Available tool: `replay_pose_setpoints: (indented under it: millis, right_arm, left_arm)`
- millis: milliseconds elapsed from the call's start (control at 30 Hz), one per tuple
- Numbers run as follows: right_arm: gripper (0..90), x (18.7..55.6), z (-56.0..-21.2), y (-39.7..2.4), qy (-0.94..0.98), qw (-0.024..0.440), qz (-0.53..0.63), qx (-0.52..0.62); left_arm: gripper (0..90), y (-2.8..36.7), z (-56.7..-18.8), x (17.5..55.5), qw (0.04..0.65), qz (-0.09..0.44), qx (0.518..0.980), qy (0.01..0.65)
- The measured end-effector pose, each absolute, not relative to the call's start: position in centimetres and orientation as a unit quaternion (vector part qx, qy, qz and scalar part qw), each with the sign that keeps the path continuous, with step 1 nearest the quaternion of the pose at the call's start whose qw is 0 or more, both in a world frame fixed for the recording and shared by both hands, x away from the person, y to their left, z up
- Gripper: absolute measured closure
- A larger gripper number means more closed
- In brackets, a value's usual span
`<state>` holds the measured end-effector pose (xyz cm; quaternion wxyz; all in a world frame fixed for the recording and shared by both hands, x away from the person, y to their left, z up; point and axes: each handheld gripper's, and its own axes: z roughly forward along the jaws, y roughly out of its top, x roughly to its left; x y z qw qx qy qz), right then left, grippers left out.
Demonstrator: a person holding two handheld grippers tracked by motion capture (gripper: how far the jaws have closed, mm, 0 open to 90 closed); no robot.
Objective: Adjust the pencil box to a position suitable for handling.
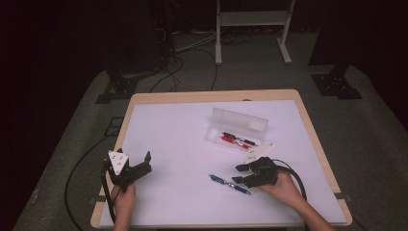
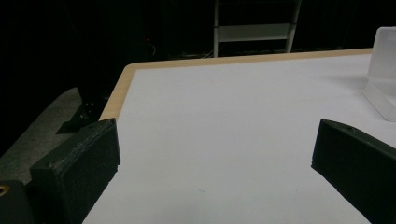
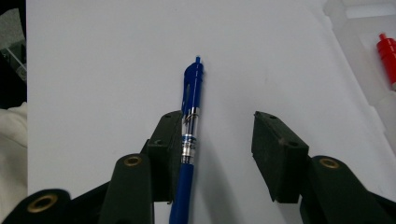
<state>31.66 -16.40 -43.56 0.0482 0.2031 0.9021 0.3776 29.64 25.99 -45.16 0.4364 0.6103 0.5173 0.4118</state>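
blue pen [image 3: 189,140]: lower barrel cut off by edge; red pen [image 3: 387,53]: cropped

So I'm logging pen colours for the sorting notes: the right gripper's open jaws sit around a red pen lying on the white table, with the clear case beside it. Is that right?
Not quite: the pen between the open jaws of the right gripper is blue, as the right gripper view shows. The red pen lies in the clear case. The rest stands.
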Motion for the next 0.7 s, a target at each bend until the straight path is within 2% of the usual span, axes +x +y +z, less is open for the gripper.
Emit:
replay_pose_setpoints:
  millis: [700]
  right_arm:
    - [54.8,30.7,-45.2,-14.7,0.905,0.039,0.372,0.201]
  left_arm:
    - [0.4,26.0,-45.1,29.6,0.439,0.409,0.609,0.519]
